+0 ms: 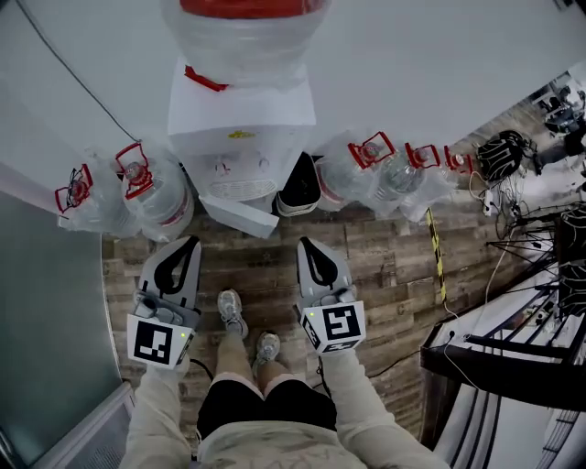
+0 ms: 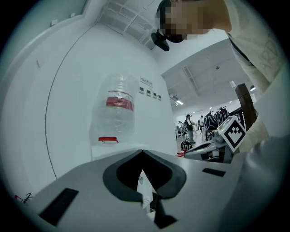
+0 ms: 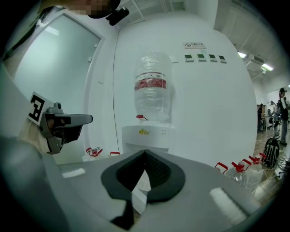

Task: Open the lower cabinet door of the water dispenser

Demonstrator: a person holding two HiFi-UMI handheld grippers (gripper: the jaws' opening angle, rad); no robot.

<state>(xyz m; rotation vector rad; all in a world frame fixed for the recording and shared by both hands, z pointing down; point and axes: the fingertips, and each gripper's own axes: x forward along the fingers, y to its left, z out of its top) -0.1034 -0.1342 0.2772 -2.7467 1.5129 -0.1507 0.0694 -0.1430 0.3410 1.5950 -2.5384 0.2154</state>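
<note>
The white water dispenser [image 1: 240, 137] stands against the wall with a clear bottle [image 1: 243, 27] on top. At its foot the lower cabinet door [image 1: 240, 216] juts out over the floor, swung open. My left gripper [image 1: 189, 243] and right gripper [image 1: 304, 243] hang side by side in front of the dispenser, apart from it, both pointing at it. Each is shut with nothing between its jaws. In the left gripper view the left gripper [image 2: 142, 152] shows its tips meeting below the dispenser's bottle [image 2: 118, 108]. In the right gripper view the right gripper [image 3: 145, 152] points at the dispenser [image 3: 146, 136].
Clear water jugs with red handles stand left [image 1: 151, 192] and right [image 1: 366, 169] of the dispenser, with a black bin [image 1: 300, 183] beside it. A yellow-black floor strip [image 1: 438, 256] and cables and frames [image 1: 540, 302] lie at the right. A glass wall [image 1: 46, 302] is left. The person's feet [image 1: 233, 311] are between the grippers.
</note>
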